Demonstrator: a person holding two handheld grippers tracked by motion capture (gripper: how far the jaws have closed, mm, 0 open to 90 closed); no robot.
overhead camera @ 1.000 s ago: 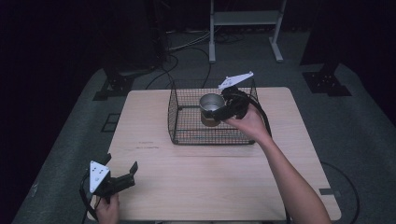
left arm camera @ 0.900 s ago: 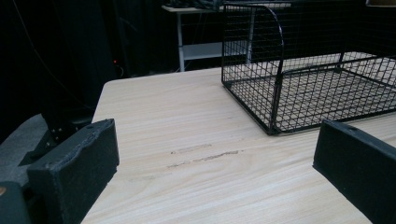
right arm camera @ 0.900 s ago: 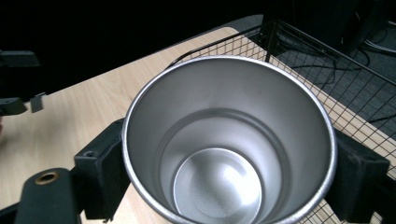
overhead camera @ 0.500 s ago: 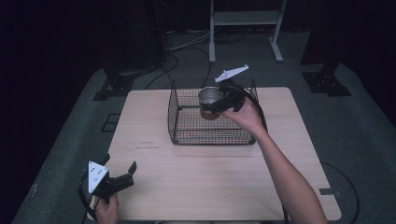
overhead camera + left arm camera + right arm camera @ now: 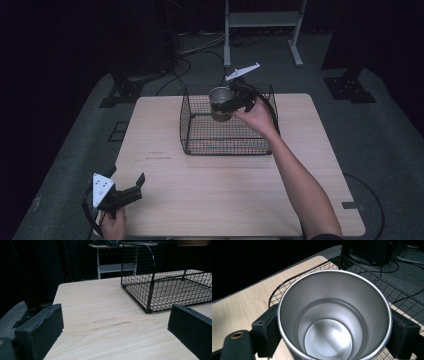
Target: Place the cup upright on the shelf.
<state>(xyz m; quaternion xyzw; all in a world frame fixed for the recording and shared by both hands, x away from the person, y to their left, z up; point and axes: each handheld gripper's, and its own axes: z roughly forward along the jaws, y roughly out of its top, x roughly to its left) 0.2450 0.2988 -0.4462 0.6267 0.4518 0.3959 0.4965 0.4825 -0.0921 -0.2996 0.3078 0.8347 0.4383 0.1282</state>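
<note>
A steel cup (image 5: 219,102) hangs upright above the black wire basket (image 5: 200,135), over its far half. My right gripper (image 5: 227,106) is shut on the cup, one jaw on each side of its wall. From the right gripper view I look straight down into the empty cup (image 5: 334,317), with the basket's rim (image 5: 362,267) beneath it. My left gripper (image 5: 132,185) rests open at the table's near left corner, nothing between its jaws. In the left gripper view the basket (image 5: 170,287) lies ahead to the right.
The wooden table (image 5: 210,200) has bare surface in front of and to the left of the basket. A white metal stand (image 5: 260,20) and cables (image 5: 195,47) sit on the floor beyond the table's far edge.
My right gripper has carried the cup a little toward the far side and left above the basket. The left gripper has stayed where it was.
</note>
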